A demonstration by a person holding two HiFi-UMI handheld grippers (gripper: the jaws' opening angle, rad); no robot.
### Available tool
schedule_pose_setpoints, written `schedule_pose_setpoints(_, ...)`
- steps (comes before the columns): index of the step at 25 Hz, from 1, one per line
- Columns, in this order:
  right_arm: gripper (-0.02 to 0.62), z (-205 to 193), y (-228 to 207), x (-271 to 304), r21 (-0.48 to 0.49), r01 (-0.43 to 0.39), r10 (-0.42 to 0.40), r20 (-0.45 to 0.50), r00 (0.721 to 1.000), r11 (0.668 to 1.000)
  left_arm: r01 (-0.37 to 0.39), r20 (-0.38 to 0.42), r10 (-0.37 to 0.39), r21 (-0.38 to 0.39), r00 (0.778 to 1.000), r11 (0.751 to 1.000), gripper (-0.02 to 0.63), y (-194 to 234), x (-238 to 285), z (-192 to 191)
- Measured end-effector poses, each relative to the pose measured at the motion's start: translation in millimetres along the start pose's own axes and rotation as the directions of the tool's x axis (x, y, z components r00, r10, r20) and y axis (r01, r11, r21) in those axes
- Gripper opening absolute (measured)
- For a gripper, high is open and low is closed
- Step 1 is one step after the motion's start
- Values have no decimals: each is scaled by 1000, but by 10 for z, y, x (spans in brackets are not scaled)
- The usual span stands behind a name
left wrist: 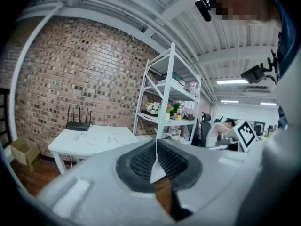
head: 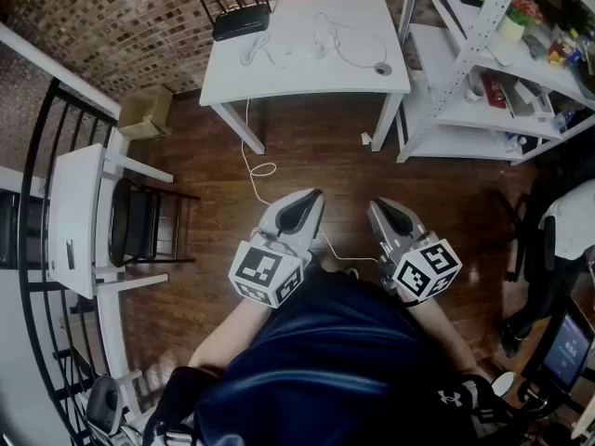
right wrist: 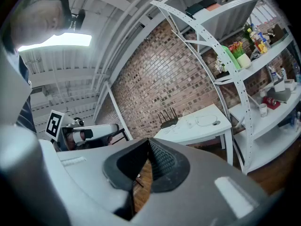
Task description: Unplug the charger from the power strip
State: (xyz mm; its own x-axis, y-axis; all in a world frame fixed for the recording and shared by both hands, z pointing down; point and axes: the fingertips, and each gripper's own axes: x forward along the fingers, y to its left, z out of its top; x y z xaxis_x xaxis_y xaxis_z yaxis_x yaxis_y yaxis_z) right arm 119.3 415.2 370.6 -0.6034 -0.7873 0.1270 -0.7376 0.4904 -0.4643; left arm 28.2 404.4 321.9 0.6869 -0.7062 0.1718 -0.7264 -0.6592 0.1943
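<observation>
A white table (head: 372, 26) stands against the brick wall, far from both grippers. On it lie a black router (head: 240, 21), loose white cables (head: 321, 40) and a white block (head: 302, 56) that may be the power strip; the charger is too small to make out. My left gripper (head: 313, 196) and right gripper (head: 376, 206) hang side by side over the wood floor, close to my body, pointing at the table. Both are shut with nothing between the jaws. The left gripper (left wrist: 156, 155) looks at the table (left wrist: 94, 142). The right gripper (right wrist: 147, 147) sees the same table (right wrist: 200, 127).
A white metal shelf unit (head: 465, 72) full of small items stands right of the table. A white cable (head: 263, 168) trails on the floor. A cardboard box (head: 146, 111), a small white desk (head: 76, 221) and black chair (head: 133, 223) are left. A person (head: 569, 223) sits right.
</observation>
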Motion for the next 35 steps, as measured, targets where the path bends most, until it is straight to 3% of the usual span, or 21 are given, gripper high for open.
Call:
schedule_pose_setpoints(8,11,176,-410,389,22,41,-42,12,999,999,-55,14,55,5,998,998,9,592,424,107)
schedule_pose_setpoints(13,11,251,-820,1017,4,111,-111,-24,994,994,-15,4,15,2,1000,1000,9,1274,979,81)
schedule_pose_setpoints(18,11,417,-1300,1737,11,230,-229,-63,971,973,60,-53,-60,-3,997,998,9,1998,1640,38)
schedule_pose_setpoints(22,11,596,-1562,2424,6,293,-291,-92,952,956,117,-164,-119,-23,979,993,52,2705,2096,-62)
schedule_pose_setpoints(27,10,765,-1871,3130,-43,344,-347,-127,929,938,103,-225,-109,-37,968,994,55,3500,2522,-125)
schedule_pose_setpoints(32,12,852,-2129,3603,-133,375,-394,-167,904,917,98,-261,-109,-53,959,994,67,3859,2768,-202)
schedule_pose_setpoints(35,14,936,-2281,3835,-155,371,-395,-181,901,916,71,-264,-74,-22,962,997,67,4059,2934,-269)
